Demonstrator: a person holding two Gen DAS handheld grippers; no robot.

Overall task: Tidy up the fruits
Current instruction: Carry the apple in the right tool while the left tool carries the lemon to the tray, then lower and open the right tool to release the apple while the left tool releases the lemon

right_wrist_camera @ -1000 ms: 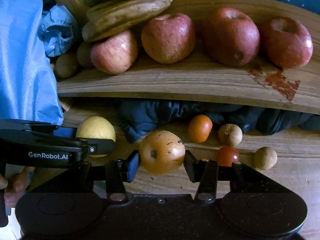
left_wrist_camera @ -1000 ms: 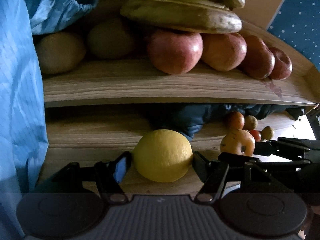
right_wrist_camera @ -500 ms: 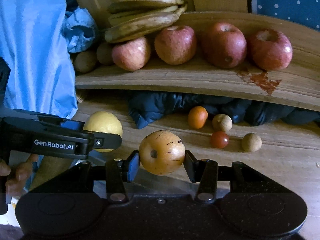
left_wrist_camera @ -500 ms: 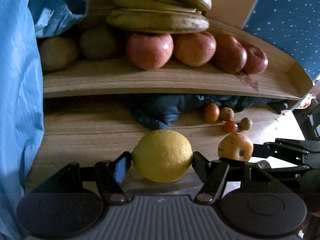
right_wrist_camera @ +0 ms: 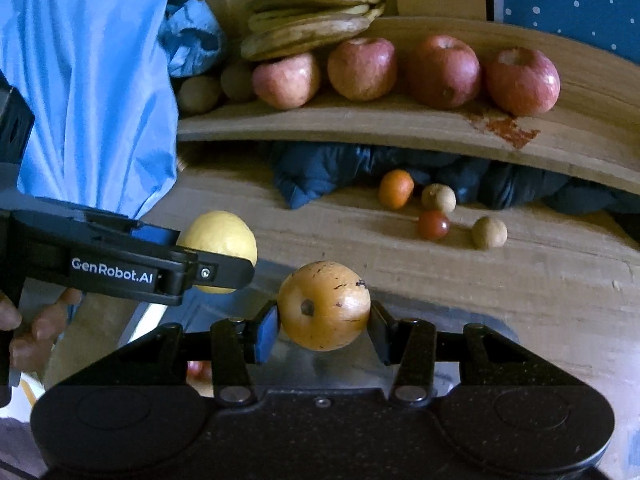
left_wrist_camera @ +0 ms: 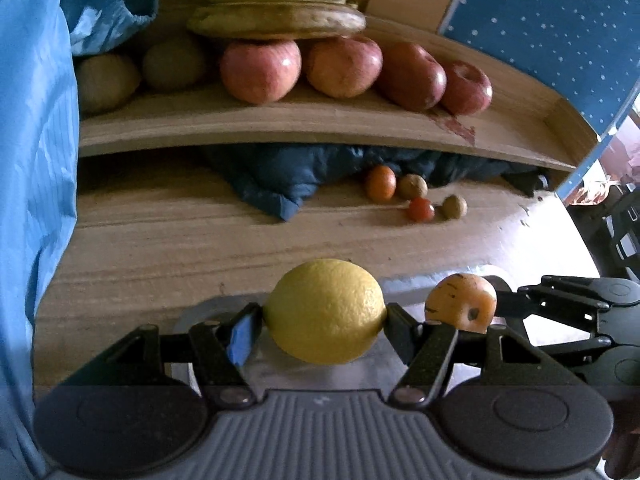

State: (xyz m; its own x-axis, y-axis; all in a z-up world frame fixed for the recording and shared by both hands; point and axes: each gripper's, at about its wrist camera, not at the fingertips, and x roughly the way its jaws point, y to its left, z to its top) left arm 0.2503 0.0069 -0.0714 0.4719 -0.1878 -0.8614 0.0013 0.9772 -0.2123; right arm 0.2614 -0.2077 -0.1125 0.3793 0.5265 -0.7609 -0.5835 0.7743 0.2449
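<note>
Presently: lemon [left_wrist_camera: 325, 311] pinched by left gripper [left_wrist_camera: 324, 320], above the bench's [left_wrist_camera: 160, 248] front edge | orange fruit [right_wrist_camera: 324, 306] pinched by right gripper [right_wrist_camera: 323, 320] alongside | both judged firm, round, roll-prone; best held across the middle.

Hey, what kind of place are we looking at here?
Probably a home storage corner, not a shop: a worn wooden shelf holds apples and bananas, dark clothes are stuffed beneath, and small fruits lie loose on the boards.
</note>
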